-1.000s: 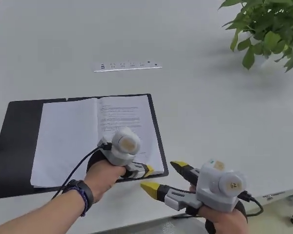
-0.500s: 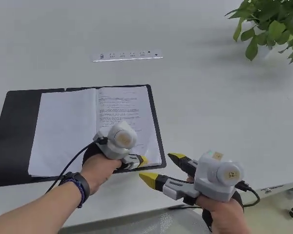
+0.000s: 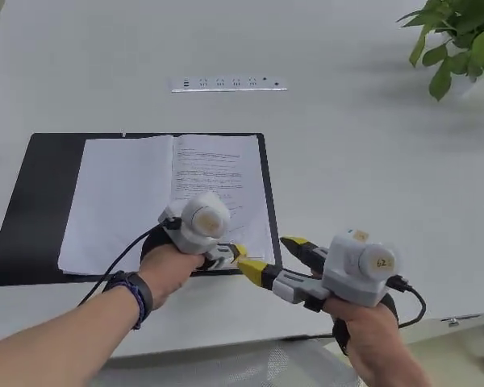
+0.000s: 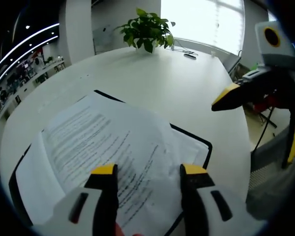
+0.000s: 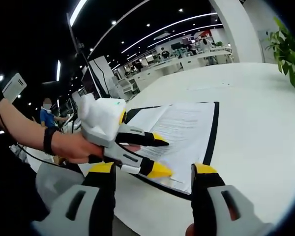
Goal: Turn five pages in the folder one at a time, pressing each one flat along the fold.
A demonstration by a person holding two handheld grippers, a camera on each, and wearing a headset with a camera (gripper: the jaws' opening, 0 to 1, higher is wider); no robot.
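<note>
1. You are holding the left gripper [image 4: 148,172] at the near right corner of the folder [image 3: 32,210]. Its jaws are standing apart over the printed page [image 4: 103,147], not closed on anything.
2. That placement makes sense to me. The free corner is farthest from the fold [image 3: 172,193], so it is probably the easiest place to lift one sheet.
3. In the right gripper view, the left gripper's jaws are sitting one above the other at the page's near edge. I cannot tell whether the sheet is lying between them or just under them.
4. You are pointing the right gripper [image 3: 273,254] leftward from just off the folder's near right corner, over the bare table [image 3: 371,145]. Its jaws are spread wide and carrying nothing.
5. Its tips are sitting just beside the left gripper's tips. I judge you are bringing it in to help peel up a single sheet or to steady the stack.
6. The folder is lying open and flat near you on the left part of the table. Its black cover is showing at the left, and a blank-faced sheet [image 3: 121,201] is lying left of the fold, with the printed page to the right.
7. The right-hand stack is bulging a little in the left gripper view, so you are risking a pinch of two sheets.
8. A power strip [image 3: 228,84] is lying farther back, and a plant [image 3: 460,36] is standing at the far right. Both are well apart from the work.
</note>
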